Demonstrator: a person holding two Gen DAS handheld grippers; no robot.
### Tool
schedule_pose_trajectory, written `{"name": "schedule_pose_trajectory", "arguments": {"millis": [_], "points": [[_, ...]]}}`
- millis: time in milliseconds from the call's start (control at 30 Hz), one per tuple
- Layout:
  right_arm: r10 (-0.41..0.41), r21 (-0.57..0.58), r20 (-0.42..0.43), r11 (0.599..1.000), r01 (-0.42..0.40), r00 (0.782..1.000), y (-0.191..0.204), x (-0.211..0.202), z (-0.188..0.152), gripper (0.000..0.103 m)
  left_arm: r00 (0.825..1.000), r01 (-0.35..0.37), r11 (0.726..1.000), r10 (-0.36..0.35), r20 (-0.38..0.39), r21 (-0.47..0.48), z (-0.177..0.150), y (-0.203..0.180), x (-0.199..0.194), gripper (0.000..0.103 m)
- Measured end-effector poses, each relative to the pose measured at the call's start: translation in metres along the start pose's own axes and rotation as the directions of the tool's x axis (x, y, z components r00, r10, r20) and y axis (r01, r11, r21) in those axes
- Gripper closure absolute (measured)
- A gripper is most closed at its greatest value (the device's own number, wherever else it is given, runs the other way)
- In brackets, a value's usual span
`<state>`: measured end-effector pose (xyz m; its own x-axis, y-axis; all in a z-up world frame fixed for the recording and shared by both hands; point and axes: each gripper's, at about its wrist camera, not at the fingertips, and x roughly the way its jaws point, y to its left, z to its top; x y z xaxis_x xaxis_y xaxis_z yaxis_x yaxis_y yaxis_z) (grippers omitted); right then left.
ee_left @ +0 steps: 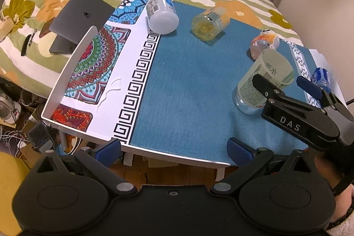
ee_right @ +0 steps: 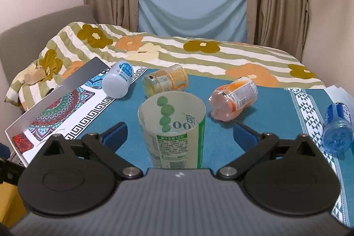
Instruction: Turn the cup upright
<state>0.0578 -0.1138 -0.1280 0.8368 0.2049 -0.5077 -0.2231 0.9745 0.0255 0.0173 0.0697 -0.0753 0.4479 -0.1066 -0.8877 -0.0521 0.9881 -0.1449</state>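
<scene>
Right gripper [ee_right: 180, 133] spread wide around the standing cup [ee_right: 174, 125], left gripper [ee_left: 174, 150] open, idle; a careless withdrawal could topple it.

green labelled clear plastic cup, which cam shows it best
The right wrist view: the green labelled clear plastic cup stands centred between the open right gripper fingers, mouth and label plain. The left wrist view shows it at the right edge, partly behind that gripper.

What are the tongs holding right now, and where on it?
Nothing is held. The right tongs stand open on either side of the green-label cup, not touching it. The left tongs are open over the table edge.
</scene>
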Motion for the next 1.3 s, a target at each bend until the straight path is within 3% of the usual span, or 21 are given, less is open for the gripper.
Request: {"name": "schedule_pose_trajectory", "arguments": {"millis": [367,700,1033,1300], "points": [[-0.048,0.017,-0.100,0.999,0.050,0.994,-0.007,-0.062,0.037,0.000,0.993,-0.002,0.999,-0.002,0.114,0.034,0.014,-0.020,-0.054,0.000],[-0.127,0.105,-0.319,0.980,0.168,0.939,-0.046,-0.117,0.071,0.000,0.975,-0.016,0.994,-0.008,0.221,0.105,0.022,-0.046,-0.085,0.000],[-0.156,0.112,-0.385,0.971,0.213,0.910,-0.064,-0.144,0.064,0.000,0.974,-0.043,0.985,0.005,0.225,0.167,0.005,-0.062,-0.082,0.000],[-0.151,0.133,-0.395,0.967,0.219,0.906,-0.066,-0.146,0.057,0.000,0.972,-0.055,0.980,0.008,0.234,0.193,0.003,-0.068,-0.082,0.000]]}}
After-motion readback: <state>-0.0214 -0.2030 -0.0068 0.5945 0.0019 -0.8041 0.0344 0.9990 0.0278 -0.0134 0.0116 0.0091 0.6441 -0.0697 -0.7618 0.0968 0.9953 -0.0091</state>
